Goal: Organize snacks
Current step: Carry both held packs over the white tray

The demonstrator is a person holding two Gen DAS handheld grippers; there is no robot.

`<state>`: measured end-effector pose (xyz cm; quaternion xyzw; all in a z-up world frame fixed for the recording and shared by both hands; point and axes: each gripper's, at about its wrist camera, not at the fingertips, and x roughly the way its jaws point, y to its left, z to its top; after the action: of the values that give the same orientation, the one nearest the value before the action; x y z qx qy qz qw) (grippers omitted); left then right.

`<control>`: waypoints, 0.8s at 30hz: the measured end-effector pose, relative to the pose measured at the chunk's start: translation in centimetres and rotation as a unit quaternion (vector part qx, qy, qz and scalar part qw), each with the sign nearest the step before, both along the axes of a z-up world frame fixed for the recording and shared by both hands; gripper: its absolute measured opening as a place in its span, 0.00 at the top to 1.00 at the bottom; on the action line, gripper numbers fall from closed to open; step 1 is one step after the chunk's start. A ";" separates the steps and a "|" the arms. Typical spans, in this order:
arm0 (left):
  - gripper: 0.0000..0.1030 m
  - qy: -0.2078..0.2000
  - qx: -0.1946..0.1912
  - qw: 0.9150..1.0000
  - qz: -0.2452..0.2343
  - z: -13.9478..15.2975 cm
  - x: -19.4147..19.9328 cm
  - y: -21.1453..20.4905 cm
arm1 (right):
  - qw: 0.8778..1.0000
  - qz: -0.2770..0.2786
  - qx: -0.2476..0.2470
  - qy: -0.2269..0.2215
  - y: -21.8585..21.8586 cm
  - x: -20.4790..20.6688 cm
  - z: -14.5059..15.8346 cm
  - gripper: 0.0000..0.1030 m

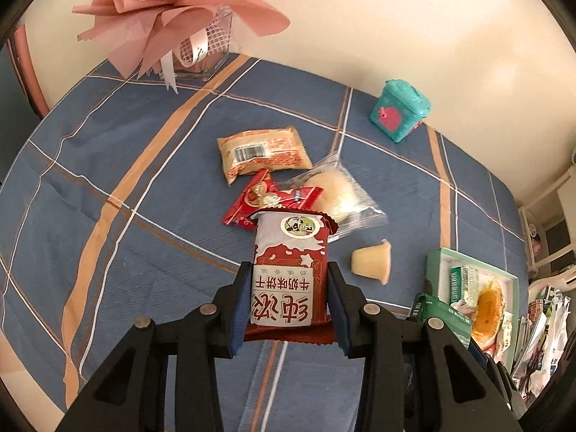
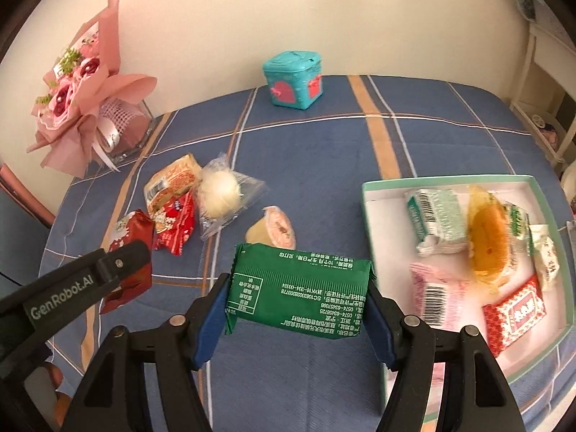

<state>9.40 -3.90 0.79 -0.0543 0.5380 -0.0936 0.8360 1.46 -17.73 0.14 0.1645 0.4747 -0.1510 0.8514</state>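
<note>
Snack box (image 1: pixel 441 262) partly cut off

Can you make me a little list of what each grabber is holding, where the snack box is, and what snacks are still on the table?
left gripper: shut on red and white biscuit packet
right gripper: shut on green packet
snack box: on the blue checked tablecloth, several snacks inside
still loose on the cloth: orange packet, red wrapper, clear-bagged bun, jelly cup

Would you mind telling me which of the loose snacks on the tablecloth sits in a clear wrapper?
The round pale bun, beside the orange biscuit pack; the other loose snacks have printed wrappers or a cup.
</note>
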 end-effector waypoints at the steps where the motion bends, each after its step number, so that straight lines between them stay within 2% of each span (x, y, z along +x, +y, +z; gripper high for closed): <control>1: 0.60 -0.001 0.000 1.000 0.000 0.1 -0.1 -0.1 | 1.000 -0.003 0.000 0.001 -0.3 -0.2 0.1 0.31; 10: 0.60 -0.006 0.003 1.000 -0.020 0.3 -1.4 -3.0 | 1.000 -0.029 0.006 0.003 -3.7 -1.8 0.7 0.31; 19: 0.60 -0.007 0.017 0.997 -0.075 -0.2 -3.2 -8.8 | 0.996 -0.090 0.013 0.001 -9.5 -5.0 1.2 0.31; 24: 0.60 -0.011 0.025 0.993 -0.119 -0.6 -4.3 -12.8 | 0.991 -0.133 0.015 -0.006 -13.2 -7.5 1.7 0.31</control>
<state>5.08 -16.66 0.15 0.0319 0.5334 -0.1792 0.8261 -6.04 -30.98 1.81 0.2400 0.4454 -0.2550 0.8240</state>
